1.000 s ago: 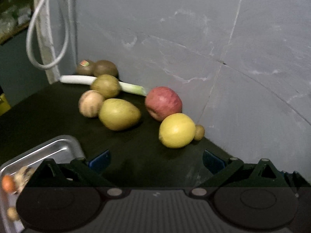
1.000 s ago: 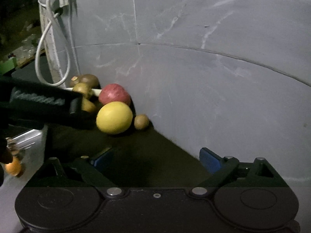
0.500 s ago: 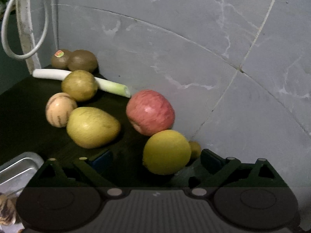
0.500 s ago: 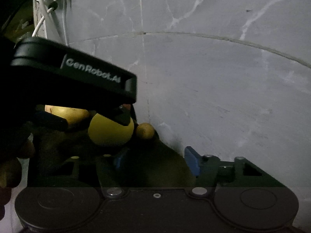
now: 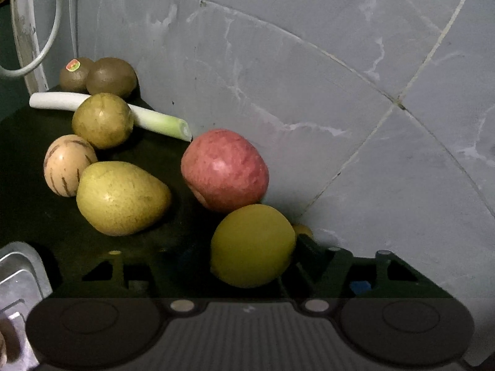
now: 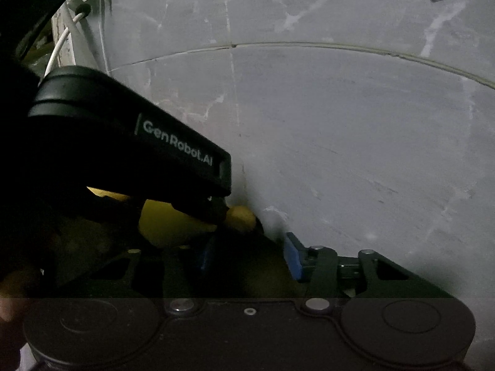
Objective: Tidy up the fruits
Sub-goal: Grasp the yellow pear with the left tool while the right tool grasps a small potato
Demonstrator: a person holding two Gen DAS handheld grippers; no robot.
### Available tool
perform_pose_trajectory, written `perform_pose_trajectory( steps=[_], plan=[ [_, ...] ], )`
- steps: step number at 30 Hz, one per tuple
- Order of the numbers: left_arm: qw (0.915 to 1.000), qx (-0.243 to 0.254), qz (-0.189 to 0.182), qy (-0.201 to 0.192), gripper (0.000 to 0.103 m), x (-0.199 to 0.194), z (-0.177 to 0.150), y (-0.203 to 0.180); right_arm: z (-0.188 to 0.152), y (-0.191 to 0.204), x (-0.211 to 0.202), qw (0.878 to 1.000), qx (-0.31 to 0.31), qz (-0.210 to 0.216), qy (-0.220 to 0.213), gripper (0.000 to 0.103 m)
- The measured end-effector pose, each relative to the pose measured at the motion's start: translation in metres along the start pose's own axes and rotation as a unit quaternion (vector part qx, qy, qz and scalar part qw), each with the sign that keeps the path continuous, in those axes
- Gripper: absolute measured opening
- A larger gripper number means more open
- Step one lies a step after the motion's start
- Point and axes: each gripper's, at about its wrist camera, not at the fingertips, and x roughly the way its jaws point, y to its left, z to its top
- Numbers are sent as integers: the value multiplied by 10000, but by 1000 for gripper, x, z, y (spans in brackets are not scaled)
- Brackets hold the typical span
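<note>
A round yellow fruit (image 5: 252, 245) lies on the dark table by the wall, in front of a red apple (image 5: 224, 170). My left gripper (image 5: 247, 256) is closing around it and its fingers (image 5: 306, 247) come against the fruit's sides. A small yellowish fruit (image 5: 301, 230) sits behind the right finger, in the corner at the wall. In the right wrist view that small fruit (image 6: 239, 218) lies just past my right gripper (image 6: 249, 256). Its jaws are closing, with only dark table between the blue pads (image 6: 294, 256). The left tool's black casing (image 6: 139, 142) hides most of the yellow fruit (image 6: 173, 225).
Left of the apple lie a yellow-green pear (image 5: 122, 198), a striped pale fruit (image 5: 66, 165), a round green fruit (image 5: 102, 120), a leek stalk (image 5: 157, 119) and two kiwis (image 5: 111, 77). A metal tray (image 5: 21, 272) stands at the lower left. The grey tiled wall (image 5: 340, 92) is close behind.
My left gripper came forward and down onto the yellow fruit and its jaws narrowed around it. The right gripper moved nearer the wall corner, its jaws narrowed, and the left tool now blocks its view.
</note>
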Motion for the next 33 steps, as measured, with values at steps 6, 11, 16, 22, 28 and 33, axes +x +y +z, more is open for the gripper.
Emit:
perform_pose_trajectory(
  steps=[6, 11, 16, 22, 28, 33],
  plan=[
    [9997, -241, -104, -21, 63, -4, -2, 6, 1, 3, 2, 10000, 8, 47, 33, 48],
    [9989, -455, 67, -81, 63, -12, -8, 15, 3, -3, 2, 9999, -22, 123, 76, 47],
    [9976, -656, 190, -123, 63, -23, -14, 22, 5, -11, 7, 9998, -47, 182, 53, 47],
    [9970, -728, 206, -137, 63, -28, -14, 26, 7, -11, 14, 9998, -16, 208, 52, 40],
    [9972, -683, 207, -203, 63, -28, -18, 27, 10, -10, 15, 9997, 30, 224, 53, 29],
    [9970, -727, 93, -234, 63, -32, -27, 28, 7, -11, 7, 9994, -56, 337, 31, 29]
  ],
)
